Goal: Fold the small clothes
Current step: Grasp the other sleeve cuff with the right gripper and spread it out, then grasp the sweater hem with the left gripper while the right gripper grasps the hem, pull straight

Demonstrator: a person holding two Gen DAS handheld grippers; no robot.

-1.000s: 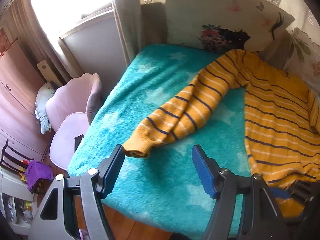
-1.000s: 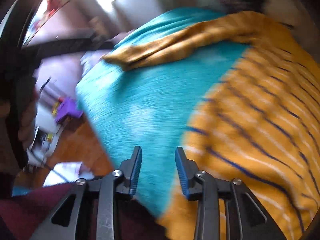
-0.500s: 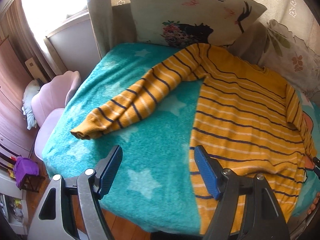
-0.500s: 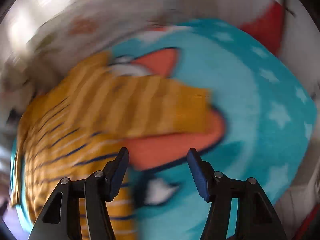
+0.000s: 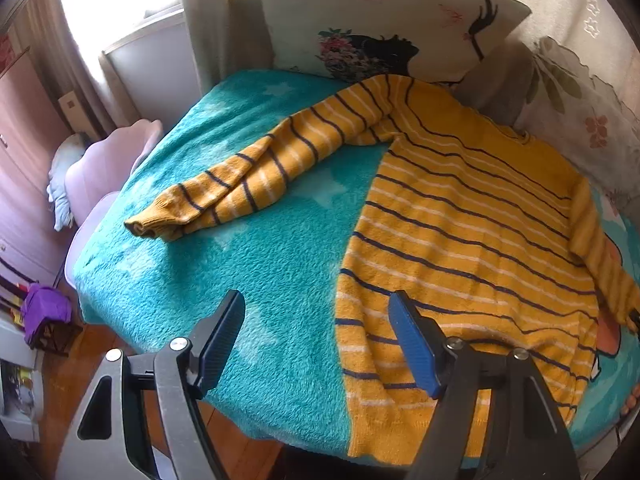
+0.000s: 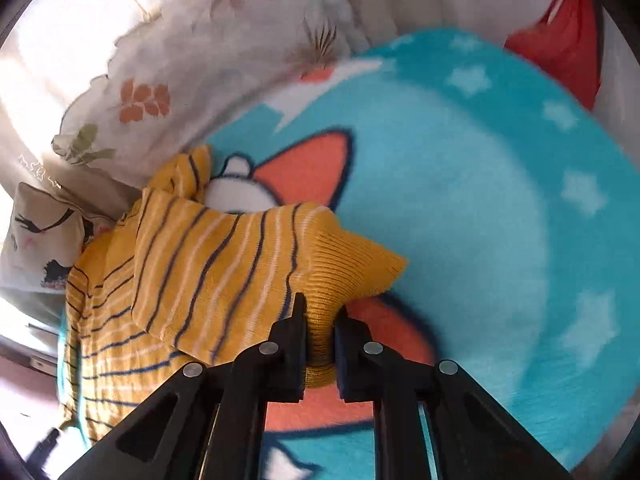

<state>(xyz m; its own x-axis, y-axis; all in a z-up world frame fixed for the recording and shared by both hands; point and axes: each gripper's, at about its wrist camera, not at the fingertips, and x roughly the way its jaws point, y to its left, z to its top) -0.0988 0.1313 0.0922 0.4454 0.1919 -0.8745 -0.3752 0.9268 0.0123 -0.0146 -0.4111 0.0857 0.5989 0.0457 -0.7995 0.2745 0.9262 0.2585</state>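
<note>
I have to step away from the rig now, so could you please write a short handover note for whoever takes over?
Right gripper: shut on the cuff of the sweater's right sleeve, lifted slightly off the blanket.
Left gripper: open, empty, hovering over the sweater's near left edge.
Sweater: spread flat on the blanket; left sleeve stretched out sideways.
Done: nothing folded yet.
Left: probably fold both sleeves across the body, then fold the body.

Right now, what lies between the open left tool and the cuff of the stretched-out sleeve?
Only bare teal blanket lies between the left tool and the sleeve cuff, as the left wrist view shows.
</note>
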